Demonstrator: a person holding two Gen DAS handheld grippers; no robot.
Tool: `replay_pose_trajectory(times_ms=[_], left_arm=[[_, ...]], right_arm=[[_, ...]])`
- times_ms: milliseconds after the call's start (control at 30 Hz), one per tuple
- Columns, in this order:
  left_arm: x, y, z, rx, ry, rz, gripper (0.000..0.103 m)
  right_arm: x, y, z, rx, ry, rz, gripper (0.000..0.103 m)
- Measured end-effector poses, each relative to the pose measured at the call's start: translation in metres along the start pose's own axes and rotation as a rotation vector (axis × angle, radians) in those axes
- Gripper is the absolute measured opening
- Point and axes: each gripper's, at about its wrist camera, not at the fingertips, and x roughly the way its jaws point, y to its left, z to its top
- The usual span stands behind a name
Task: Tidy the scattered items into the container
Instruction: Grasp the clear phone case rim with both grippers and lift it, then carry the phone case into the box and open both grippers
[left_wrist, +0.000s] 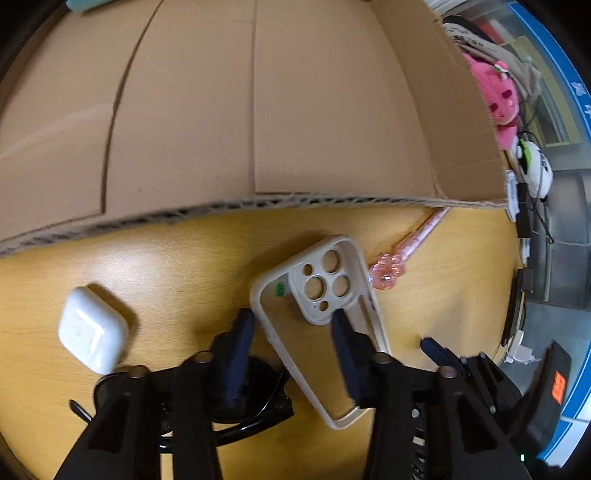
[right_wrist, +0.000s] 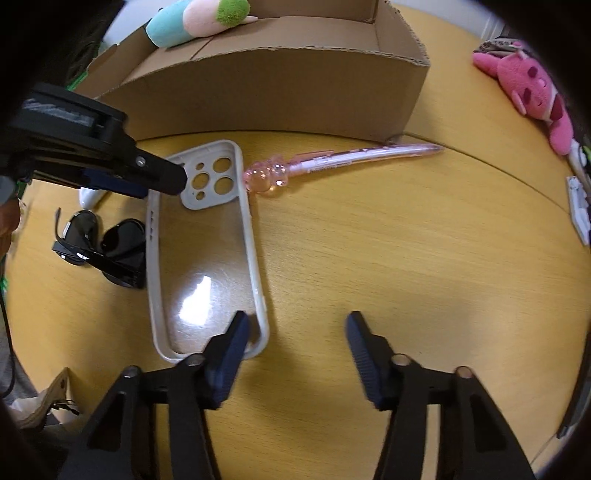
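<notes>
Step in hand, by judgement: pick-up of phone case (left_wrist: 325, 325), lying flat on wooden table (left_wrist: 184, 266) just in front of cardboard box (left_wrist: 258, 110), camera-cutout end toward the box.

Left gripper (left_wrist: 295, 325): jaws apart, straddling the case's camera end, one finger outside the left rim, the other over the clear back near the cutouts. Contact with the case not determinable; nothing clamped.

Right gripper (right_wrist: 295, 325): jaws wide apart, empty, low over the table at the case's near end, left finger overlapping the lower right corner.

Next move, by judgement: closure on one rim of the case, lift over the near box wall, release inside. Thin rim and slick clear back likely to slip; firm bite on the frame advised.

Other items on table:
- Pink pen (right_wrist: 347, 155) with bear-shaped top, just beside the case's camera end, tip near the box corner.
- White earbud case (left_wrist: 92, 328), left of the left gripper.
- Black sunglasses (right_wrist: 103, 247), folded, just left of the phone case, partly beneath the left gripper.
- Pink plush toy (right_wrist: 528, 92), well apart to the right.
- Blue-and-pink plush (right_wrist: 195, 22), resting on the box's far edge.

Obstruction: pen top close to the case; possible nudge on lift.
</notes>
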Motion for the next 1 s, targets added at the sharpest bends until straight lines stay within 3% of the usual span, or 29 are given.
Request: replay_pose_trajectory(times_ms=[67,100,167,200,533,833,1000], left_arm=[[0.000,0.000,0.000,0.001,-0.007,-0.007,0.033],[0.000,0.001,0.001,-0.001,-0.005,-0.003,0.021],[0.002,0.006,0.000,-0.016,-0.003,0.002,0.009],[0.003,0.008,0.000,-0.027,-0.005,-0.007,0.009],[-0.013,0.007,-0.008,-0.008,-0.022,-0.052,0.008],[-0.096,-0.013,-0.007,0.054,-0.140,-0.079,0.008],[-0.149,-0.015,0.019,0.050,-0.237,-0.100,0.007]], right_arm=[[-0.002,0.004,-0.003,-0.012,-0.003,-0.001,0.041],[-0.004,0.006,-0.004,-0.021,-0.005,0.005,0.034],[-0.006,0.012,-0.007,-0.034,-0.005,0.032,0.016],[-0.007,0.015,-0.008,-0.039,0.000,0.056,0.007],[-0.030,0.016,-0.023,0.014,0.022,0.093,0.006],[-0.105,0.018,-0.024,0.058,-0.097,0.088,0.005],[-0.131,0.012,0.043,0.072,-0.204,0.095,0.005]])
